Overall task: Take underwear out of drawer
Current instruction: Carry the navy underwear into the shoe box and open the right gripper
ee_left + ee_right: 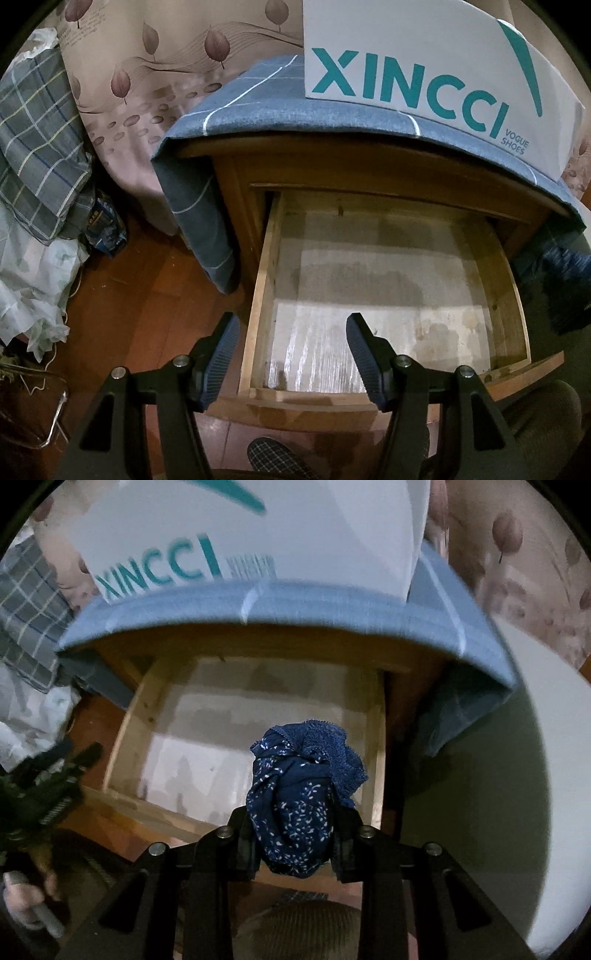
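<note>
The wooden drawer (258,295) of a nightstand stands pulled open, and only its pale liner shows inside. My left gripper (291,325) is open and empty above the drawer's front left corner. My right gripper (295,823) is shut on navy blue underwear (295,812) with white specks and a lace edge, held bunched above the drawer's front right part (373,738). The underwear also shows as a blurred dark shape at the right edge of the left wrist view (561,273). The left gripper shows blurred at the left of the right wrist view (44,775).
A blue checked cloth (258,96) covers the nightstand top, with a white XINCCI shoe box (406,66) on it. A leaf-patterned bed sheet (147,74) and a plaid pillow (33,147) lie to the left over a wooden floor (147,295). A white wall (498,775) is at the right.
</note>
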`<state>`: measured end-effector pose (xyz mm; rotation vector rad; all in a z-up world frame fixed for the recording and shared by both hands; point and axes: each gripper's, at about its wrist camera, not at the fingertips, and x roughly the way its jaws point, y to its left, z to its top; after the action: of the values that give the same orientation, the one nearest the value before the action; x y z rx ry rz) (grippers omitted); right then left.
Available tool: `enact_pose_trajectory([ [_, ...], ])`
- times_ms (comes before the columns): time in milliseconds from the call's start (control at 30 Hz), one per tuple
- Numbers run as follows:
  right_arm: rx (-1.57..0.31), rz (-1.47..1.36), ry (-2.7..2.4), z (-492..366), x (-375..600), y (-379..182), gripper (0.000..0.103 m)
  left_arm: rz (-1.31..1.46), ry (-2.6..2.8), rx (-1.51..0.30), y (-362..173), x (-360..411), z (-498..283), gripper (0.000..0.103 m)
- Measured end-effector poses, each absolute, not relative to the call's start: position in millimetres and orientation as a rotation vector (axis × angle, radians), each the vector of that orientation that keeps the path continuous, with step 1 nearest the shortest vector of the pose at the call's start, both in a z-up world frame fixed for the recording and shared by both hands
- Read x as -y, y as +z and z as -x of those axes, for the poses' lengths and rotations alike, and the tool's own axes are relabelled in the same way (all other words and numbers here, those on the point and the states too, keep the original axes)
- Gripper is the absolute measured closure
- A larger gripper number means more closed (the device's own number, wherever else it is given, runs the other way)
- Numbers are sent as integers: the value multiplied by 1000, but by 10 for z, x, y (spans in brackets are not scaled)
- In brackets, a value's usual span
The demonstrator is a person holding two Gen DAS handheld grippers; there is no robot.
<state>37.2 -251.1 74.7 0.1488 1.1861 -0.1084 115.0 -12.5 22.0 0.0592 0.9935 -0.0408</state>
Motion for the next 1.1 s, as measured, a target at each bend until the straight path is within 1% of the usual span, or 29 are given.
enact_pose_trajectory([
  [367,-1054,-115,-61,-567,2470,1831,76,-45,-45,-990,222,93,-1156,41],
  [633,-968,-111,-68,-962,2546,2408,76,-14,-38,-986,225,43,-1162,41],
  [900,-930,-60,-140,-1613,2596,2633,76,-6,-35,-978,241,21,-1147,41],
  [1100,-979,-74,-194,-2044,2759,2402,75,-4,-39,-976,238,11,-1148,41],
])
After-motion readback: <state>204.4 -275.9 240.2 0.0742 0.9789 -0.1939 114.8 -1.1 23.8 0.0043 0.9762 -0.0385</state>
